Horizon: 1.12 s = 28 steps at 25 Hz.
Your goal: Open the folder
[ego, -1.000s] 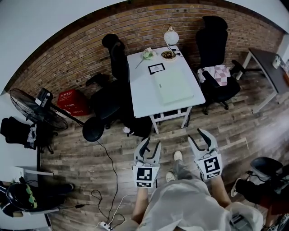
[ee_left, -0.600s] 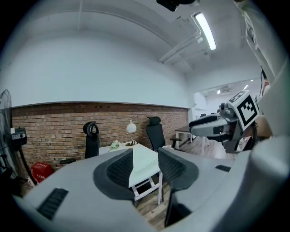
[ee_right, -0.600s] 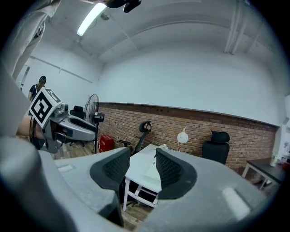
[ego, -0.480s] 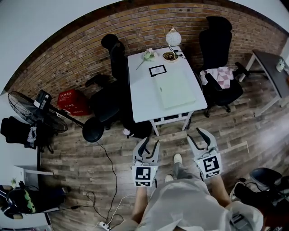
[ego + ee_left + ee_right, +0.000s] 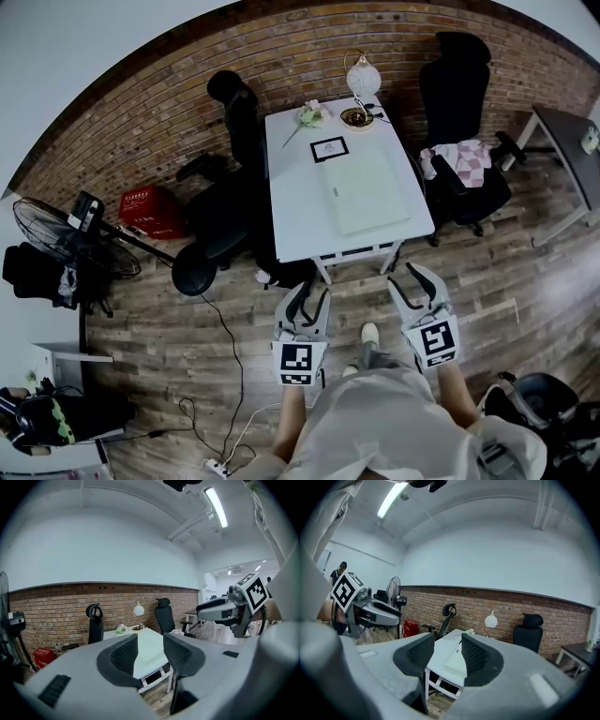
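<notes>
Folder [image 5: 370,192]: pale green, closed and lying flat on the right half of the white table [image 5: 292,211], just above the centre of the head view.
Beyond it: a black-framed card [image 5: 329,149] sits just past its far end. A sprig of flowers [image 5: 309,113] and a globe lamp [image 5: 358,74] stand at the table's far edge, top centre.
Seats: one black office chair [image 5: 239,122] is at the table's left. Another [image 5: 457,89] is at its right, with a checked cloth [image 5: 464,155] on the seat.
Left gripper [image 5: 314,300]: lower centre of the frame, with its jaws apart and nothing between the pads. Only the distant table shows through the gap.
Right gripper [image 5: 410,281]: just to the right of it, also spread wide and empty.
Gap to the work: both claws hang over the wooden floor [image 5: 187,319], well short of the table's near edge.
Step in hand: the walk-up, I'd say. Nothing has been touched and the cover is not yet lifted.
Next move calls for: bringing both claws up to the table. One would steady the folder while the other finds the cover's free edge, and from here I cannot tell which side that is. A jaw then has to slip under the cover and swing it over.
Watch for: the cover looks thin and the tabletop smooth, so the folder may well slide rather than open.
</notes>
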Motion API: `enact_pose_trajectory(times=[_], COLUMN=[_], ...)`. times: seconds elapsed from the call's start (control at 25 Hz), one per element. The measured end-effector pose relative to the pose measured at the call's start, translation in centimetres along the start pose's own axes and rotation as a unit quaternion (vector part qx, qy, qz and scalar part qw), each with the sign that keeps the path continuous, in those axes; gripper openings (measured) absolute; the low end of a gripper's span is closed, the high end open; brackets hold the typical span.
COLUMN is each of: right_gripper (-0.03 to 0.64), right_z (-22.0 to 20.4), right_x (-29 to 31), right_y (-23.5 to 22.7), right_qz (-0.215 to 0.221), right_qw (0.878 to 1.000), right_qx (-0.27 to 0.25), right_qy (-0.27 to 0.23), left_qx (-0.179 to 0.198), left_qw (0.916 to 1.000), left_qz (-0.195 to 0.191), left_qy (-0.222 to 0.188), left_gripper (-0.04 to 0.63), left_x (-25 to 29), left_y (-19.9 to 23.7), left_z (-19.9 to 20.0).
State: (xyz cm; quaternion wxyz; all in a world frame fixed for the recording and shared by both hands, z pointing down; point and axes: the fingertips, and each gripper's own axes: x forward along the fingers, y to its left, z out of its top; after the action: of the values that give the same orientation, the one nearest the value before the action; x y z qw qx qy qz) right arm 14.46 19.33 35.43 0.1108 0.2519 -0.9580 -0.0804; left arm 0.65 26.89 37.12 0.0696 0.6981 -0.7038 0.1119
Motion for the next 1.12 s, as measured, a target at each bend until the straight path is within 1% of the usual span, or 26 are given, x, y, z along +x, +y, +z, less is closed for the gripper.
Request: enact_pose_trajectory(times=[0.16, 0.32, 0.4, 0.52, 0.64, 0.76, 0.92, 1.12], right_gripper=[0.183, 0.183, 0.183, 0.183, 0.183, 0.183, 0.183, 0.183], right_z=[-0.2, -0.5, -0.8, -0.9, -1.2, -1.4, -1.6, -1.7], right_x=[1.4, 2.3, 2.7, 3.4, 4.1, 4.8, 5.6, 6.6], right_y=[-0.9, -2.4, -3.2, -4.3, -5.4, -6.7, -8.5, -9.7], right_qz=[0.002, 0.006, 0.006, 0.013, 0.016, 0.026, 0.036, 0.051], right_qw=[1.000, 1.000, 1.000, 1.000, 1.000, 1.000, 0.999, 0.999], right_qx=[0.016, 0.018, 0.027, 0.010, 0.019, 0.007, 0.011, 0.009], right_qy=[0.005, 0.007, 0.012, 0.001, 0.003, -0.005, -0.010, -0.012], left_qx=[-0.003, -0.005, -0.005, -0.004, -0.005, -0.007, -0.006, -0.003], left_qw=[1.0000, 0.9999, 0.9999, 0.9999, 0.9998, 0.9996, 0.9992, 0.9988], left_qz=[0.007, 0.009, 0.011, 0.013, 0.018, 0.026, 0.038, 0.049], left_qy=[0.003, 0.006, 0.007, 0.008, 0.008, 0.009, 0.008, 0.011], left_gripper=[0.167, 0.167, 0.167, 0.167, 0.166, 0.166, 0.166, 0.166], left_x=[1.4, 3.1, 4.0, 5.2, 6.4, 7.7, 9.4, 10.7], left_y=[0.6, 0.6, 0.5, 0.4, 0.4, 0.2, -0.1, -0.2], left_z=[0.0, 0.3, 0.4, 0.6, 0.9, 1.3, 2.1, 2.8])
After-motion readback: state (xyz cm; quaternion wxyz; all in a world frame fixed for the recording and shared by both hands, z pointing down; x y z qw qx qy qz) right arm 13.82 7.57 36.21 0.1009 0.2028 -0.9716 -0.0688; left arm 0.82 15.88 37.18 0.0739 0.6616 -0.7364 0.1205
